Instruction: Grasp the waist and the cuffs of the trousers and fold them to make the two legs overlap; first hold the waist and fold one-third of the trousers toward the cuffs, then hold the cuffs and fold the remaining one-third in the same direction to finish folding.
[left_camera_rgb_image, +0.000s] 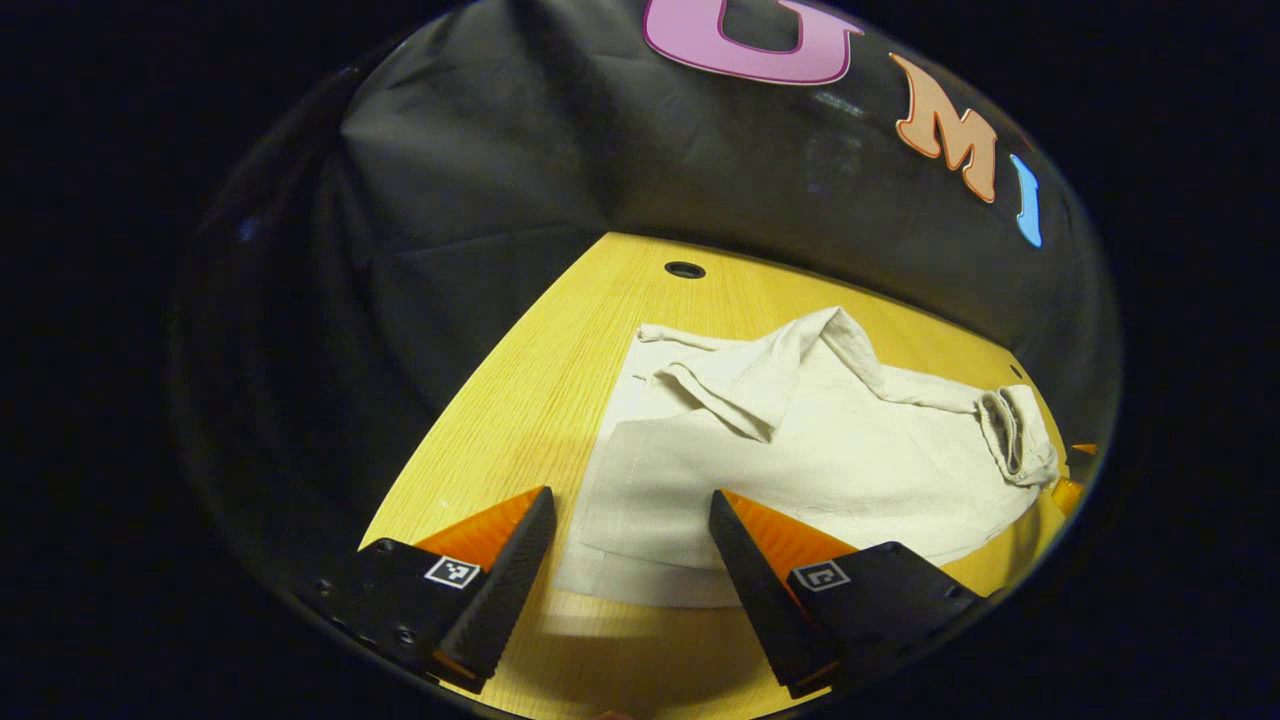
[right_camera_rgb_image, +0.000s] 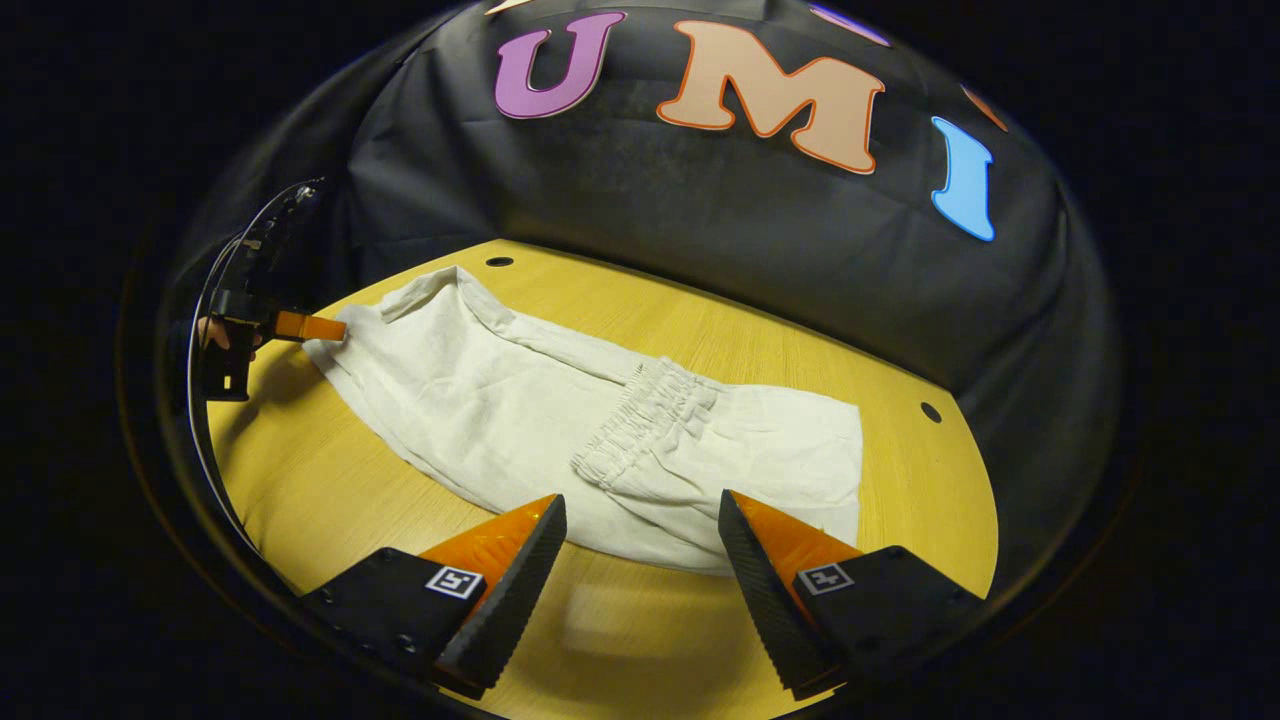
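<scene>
Cream trousers (left_camera_rgb_image: 800, 460) lie across the yellow wooden table (left_camera_rgb_image: 540, 400). In the right gripper view the elastic waistband (right_camera_rgb_image: 645, 420) lies folded over onto the legs, about a third of the way along the trousers (right_camera_rgb_image: 470, 390). My left gripper (left_camera_rgb_image: 630, 500) is open over the cuff end (left_camera_rgb_image: 640, 560), one finger on each side of the cloth. My right gripper (right_camera_rgb_image: 640, 503) is open just in front of the folded edge, with nothing between its fingers. The left gripper (right_camera_rgb_image: 305, 327) also shows far left at the cuffs, held by a hand (right_camera_rgb_image: 215, 335).
The table has small round holes (left_camera_rgb_image: 684, 269) (right_camera_rgb_image: 930, 411) near its back edge. A rumpled flap of cloth (left_camera_rgb_image: 760, 380) stands up on the trousers near the far side. Black cloth walls close in behind the table.
</scene>
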